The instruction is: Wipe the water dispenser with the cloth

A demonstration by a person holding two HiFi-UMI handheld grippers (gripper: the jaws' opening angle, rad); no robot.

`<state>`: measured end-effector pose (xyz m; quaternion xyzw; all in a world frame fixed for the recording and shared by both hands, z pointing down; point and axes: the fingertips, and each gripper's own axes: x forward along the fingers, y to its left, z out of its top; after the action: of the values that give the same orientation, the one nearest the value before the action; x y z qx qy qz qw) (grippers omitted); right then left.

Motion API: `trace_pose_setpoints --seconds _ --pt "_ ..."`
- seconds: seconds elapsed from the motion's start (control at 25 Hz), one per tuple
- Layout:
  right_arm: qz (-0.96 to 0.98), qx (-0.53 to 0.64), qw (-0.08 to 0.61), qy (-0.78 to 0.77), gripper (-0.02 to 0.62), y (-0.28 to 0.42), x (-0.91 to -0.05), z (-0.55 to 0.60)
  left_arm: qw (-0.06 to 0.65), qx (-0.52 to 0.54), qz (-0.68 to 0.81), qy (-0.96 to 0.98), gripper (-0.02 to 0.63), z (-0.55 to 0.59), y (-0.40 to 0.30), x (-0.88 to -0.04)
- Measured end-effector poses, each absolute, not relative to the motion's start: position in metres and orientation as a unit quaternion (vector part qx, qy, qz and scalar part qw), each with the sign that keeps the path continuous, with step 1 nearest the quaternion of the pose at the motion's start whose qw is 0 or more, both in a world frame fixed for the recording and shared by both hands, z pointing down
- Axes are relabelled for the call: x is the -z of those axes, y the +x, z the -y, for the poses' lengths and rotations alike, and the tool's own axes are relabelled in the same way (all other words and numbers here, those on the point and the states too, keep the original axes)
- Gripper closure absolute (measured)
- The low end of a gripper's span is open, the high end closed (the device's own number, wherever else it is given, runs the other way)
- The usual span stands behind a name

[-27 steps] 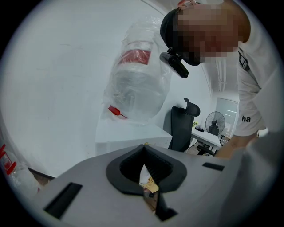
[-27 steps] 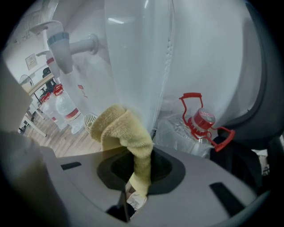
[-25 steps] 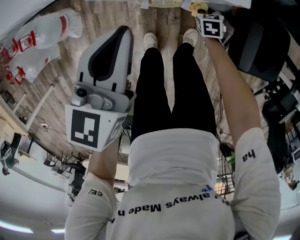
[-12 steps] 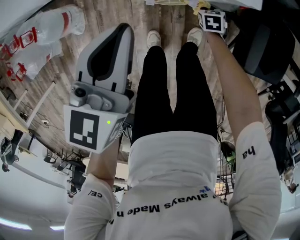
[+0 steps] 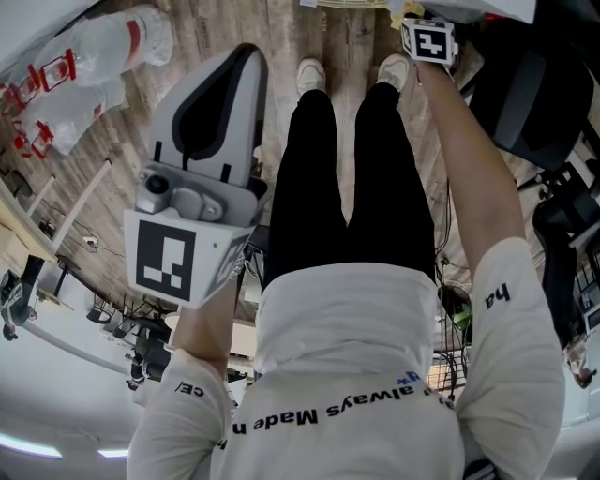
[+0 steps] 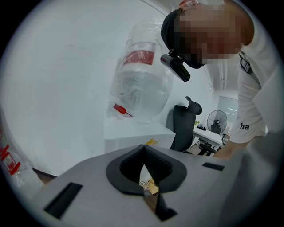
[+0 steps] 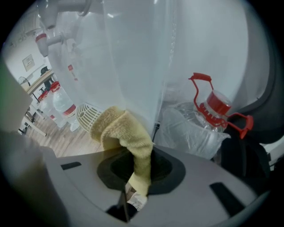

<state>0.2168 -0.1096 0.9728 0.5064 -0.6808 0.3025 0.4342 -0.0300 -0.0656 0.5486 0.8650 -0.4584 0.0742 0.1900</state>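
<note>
My right gripper (image 7: 132, 195) is shut on a yellow cloth (image 7: 125, 132). The cloth's bunched end presses against the lower white side of the water dispenser (image 7: 133, 53), whose taps (image 7: 46, 37) show at the upper left. In the head view the right gripper (image 5: 412, 21) is far out at arm's length near the floor, with the cloth (image 5: 397, 11) just showing at its tip. My left gripper (image 5: 239, 67) is held up close at the left, away from the dispenser, shut and with nothing in it. From the left gripper (image 6: 146, 191) view, the dispenser (image 6: 133, 135) carries a wrapped bottle (image 6: 142, 84).
A wrapped water bottle with a red cap (image 7: 208, 119) lies right of the dispenser. A white fan grille (image 7: 84, 116) and more bottles (image 7: 62, 104) stand to its left. A black office chair (image 5: 525, 84) is at the right. Bagged bottles (image 5: 84, 66) lie on the wooden floor.
The right gripper with the cloth has shifted slightly farther out along the dispenser. The left gripper has stayed almost where it was.
</note>
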Motion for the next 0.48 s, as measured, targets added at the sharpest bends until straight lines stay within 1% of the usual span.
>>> trace_pose_setpoints --seconds 0.12,0.24,0.48 --pt "0.685 -0.308 0.432 0.499 0.532 0.214 -0.972 0.098 0.19 -0.075 0.458 0.865 0.588 0.064 -0.032 -0.547" --pt "0.703 -0.305 0.42 0.486 0.532 0.196 -0.963 0.081 0.193 -0.074 0.459 0.864 0.588 0.063 -0.033 -0.548" --pt "0.74 -0.3 0.365 0.479 0.532 0.14 -0.914 0.06 0.192 -0.064 0.463 0.863 0.588 0.063 -0.035 -0.547"
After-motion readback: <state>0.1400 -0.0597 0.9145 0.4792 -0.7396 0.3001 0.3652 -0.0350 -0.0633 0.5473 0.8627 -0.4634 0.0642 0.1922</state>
